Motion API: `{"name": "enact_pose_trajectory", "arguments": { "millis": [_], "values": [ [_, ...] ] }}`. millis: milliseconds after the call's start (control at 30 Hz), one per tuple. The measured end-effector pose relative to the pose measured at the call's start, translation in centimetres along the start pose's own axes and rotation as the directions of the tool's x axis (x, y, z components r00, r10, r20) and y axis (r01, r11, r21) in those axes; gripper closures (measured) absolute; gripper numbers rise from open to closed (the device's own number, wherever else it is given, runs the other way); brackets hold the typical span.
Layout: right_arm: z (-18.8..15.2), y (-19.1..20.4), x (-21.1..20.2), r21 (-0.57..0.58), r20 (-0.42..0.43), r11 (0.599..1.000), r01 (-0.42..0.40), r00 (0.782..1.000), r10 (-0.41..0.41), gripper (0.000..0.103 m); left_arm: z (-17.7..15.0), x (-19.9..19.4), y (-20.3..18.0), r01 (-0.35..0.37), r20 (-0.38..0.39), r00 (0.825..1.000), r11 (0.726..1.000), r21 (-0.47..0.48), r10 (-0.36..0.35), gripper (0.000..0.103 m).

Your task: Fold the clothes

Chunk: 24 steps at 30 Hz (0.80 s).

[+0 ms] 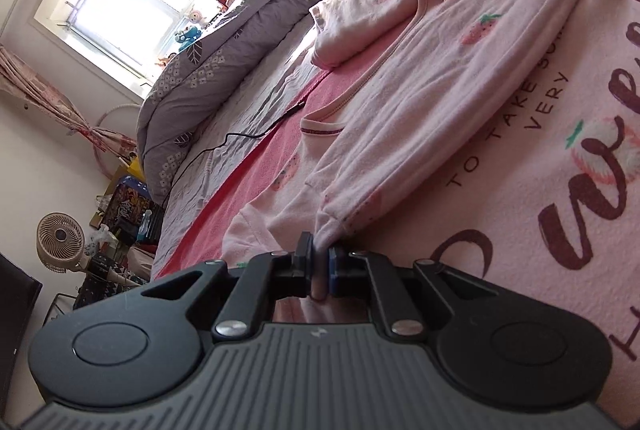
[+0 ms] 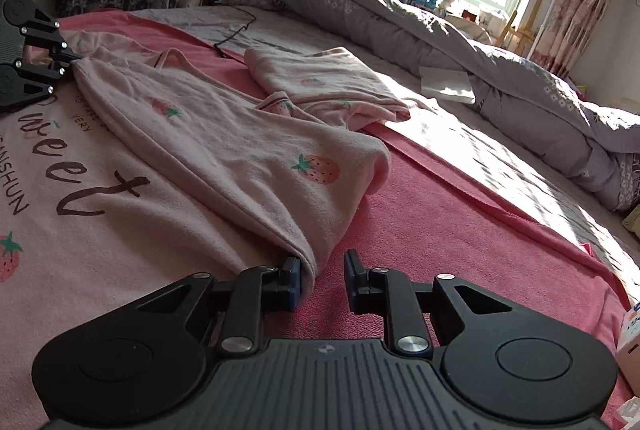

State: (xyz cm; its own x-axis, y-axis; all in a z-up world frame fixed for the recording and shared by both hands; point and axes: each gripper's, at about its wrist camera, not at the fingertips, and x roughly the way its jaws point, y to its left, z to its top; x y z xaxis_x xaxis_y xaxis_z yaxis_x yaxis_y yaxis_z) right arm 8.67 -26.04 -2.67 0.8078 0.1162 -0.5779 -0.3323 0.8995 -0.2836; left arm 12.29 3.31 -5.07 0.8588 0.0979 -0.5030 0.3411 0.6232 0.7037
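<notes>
**Strawberry garment stretched between two grippers on the bed**

The left gripper [image 1: 319, 262] angles down over the pink printed blanket [image 2: 100, 230], its jaws clamped together on one corner of the pale pink strawberry-print cotton garment [image 2: 240, 150]. The garment lies bunched and creased across the blanket, running toward the right gripper [image 2: 323, 280]. That gripper's jaws stand apart; the garment's other end rests against its left pad, unpinched. A folded matching piece [image 2: 320, 82] lies beyond.
</notes>
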Motion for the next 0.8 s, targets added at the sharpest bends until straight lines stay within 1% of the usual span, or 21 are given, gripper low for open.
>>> {"name": "enact_pose_trajectory", "arguments": {
  "millis": [33, 67, 200, 267, 300, 333, 400, 467, 500, 600, 667, 700, 733, 767, 800],
  "values": [
    [-0.1, -0.4, -0.2, 0.013, 0.004, 1.0, 0.016, 1.0, -0.017, 0.05, 0.0, -0.1, 0.1, 0.004, 0.0, 1.0, 1.0, -0.007, -0.004, 0.094],
    [-0.1, -0.8, -0.4, 0.037, 0.008, 0.999, 0.019, 1.0, -0.02, 0.044, -0.1, -0.1, 0.2, 0.005, 0.0, 1.0, 1.0, -0.012, -0.005, 0.093],
    [-0.8, -2.7, -1.6, 0.194, 0.011, 0.979, -0.056, 0.998, 0.055, 0.041, -0.3, -0.2, -0.1, -0.012, 0.002, 1.0, 1.0, -0.015, 0.012, 0.093],
    [-1.5, -3.9, -2.1, 0.289, 0.017, 0.953, -0.089, 0.996, 0.088, 0.036, -0.3, -0.1, -0.3, -0.023, 0.003, 1.0, 1.0, -0.018, 0.023, 0.093],
    [-1.9, -4.5, -2.2, 0.343, 0.019, 0.933, -0.104, 0.994, 0.104, 0.035, -0.3, -0.1, -0.3, -0.028, 0.004, 1.0, 0.999, -0.018, 0.028, 0.093],
    [-2.4, -5.4, -2.3, 0.415, 0.02, 0.902, -0.119, 0.992, 0.122, 0.035, -0.3, -0.1, -0.4, -0.033, 0.005, 0.999, 0.999, -0.018, 0.033, 0.093],
    [-3.5, -6.9, -3.0, 0.543, 0.042, 0.825, -0.158, 0.986, 0.161, 0.035, -0.4, -0.1, -0.5, -0.038, 0.005, 0.999, 0.999, -0.023, 0.038, 0.093],
    [-5.1, -7.5, -4.8, 0.623, 0.119, 0.739, -0.257, 0.965, 0.236, 0.036, -0.4, -0.1, -0.5, -0.041, 0.005, 0.999, 0.999, -0.026, 0.041, 0.093],
    [-5.6, -7.4, -5.7, 0.63, 0.148, 0.72, -0.293, 0.955, 0.259, 0.036, -0.4, -0.1, -0.5, -0.042, 0.004, 0.999, 0.999, -0.026, 0.042, 0.094],
    [-6.7, -4.8, -8.5, 0.577, 0.196, 0.728, -0.37, 0.928, 0.317, 0.036, -0.4, -0.1, -0.7, -0.047, 0.004, 0.999, 0.999, -0.026, 0.047, 0.094],
    [-7.3, -2.9, -9.2, 0.553, 0.2, 0.719, -0.421, 0.905, 0.376, 0.036, -0.5, -0.1, -0.6, -0.04, 0.007, 0.999, 0.998, -0.04, 0.04, 0.094],
    [-7.6, -2.0, -9.1, 0.548, 0.19, 0.714, -0.436, 0.896, 0.402, 0.036, -0.5, -0.1, -0.5, -0.036, 0.008, 0.999, 0.998, -0.047, 0.036, 0.094],
    [-7.8, -1.4, -9.0, 0.542, 0.184, 0.718, -0.438, 0.895, 0.407, 0.036, -0.5, -0.1, -0.4, -0.031, 0.009, 0.999, 0.998, -0.055, 0.032, 0.094],
    [-7.9, -0.7, -8.9, 0.523, 0.189, 0.739, -0.426, 0.903, 0.386, 0.036, -0.6, -0.1, -0.3, -0.026, 0.01, 1.0, 0.998, -0.062, 0.027, 0.094],
    [-7.8, -0.5, -8.7, 0.524, 0.196, 0.743, -0.418, 0.907, 0.372, 0.036, -0.6, 0.0, -0.2, -0.024, 0.011, 1.0, 0.998, -0.065, 0.025, 0.094]
  ]
}}
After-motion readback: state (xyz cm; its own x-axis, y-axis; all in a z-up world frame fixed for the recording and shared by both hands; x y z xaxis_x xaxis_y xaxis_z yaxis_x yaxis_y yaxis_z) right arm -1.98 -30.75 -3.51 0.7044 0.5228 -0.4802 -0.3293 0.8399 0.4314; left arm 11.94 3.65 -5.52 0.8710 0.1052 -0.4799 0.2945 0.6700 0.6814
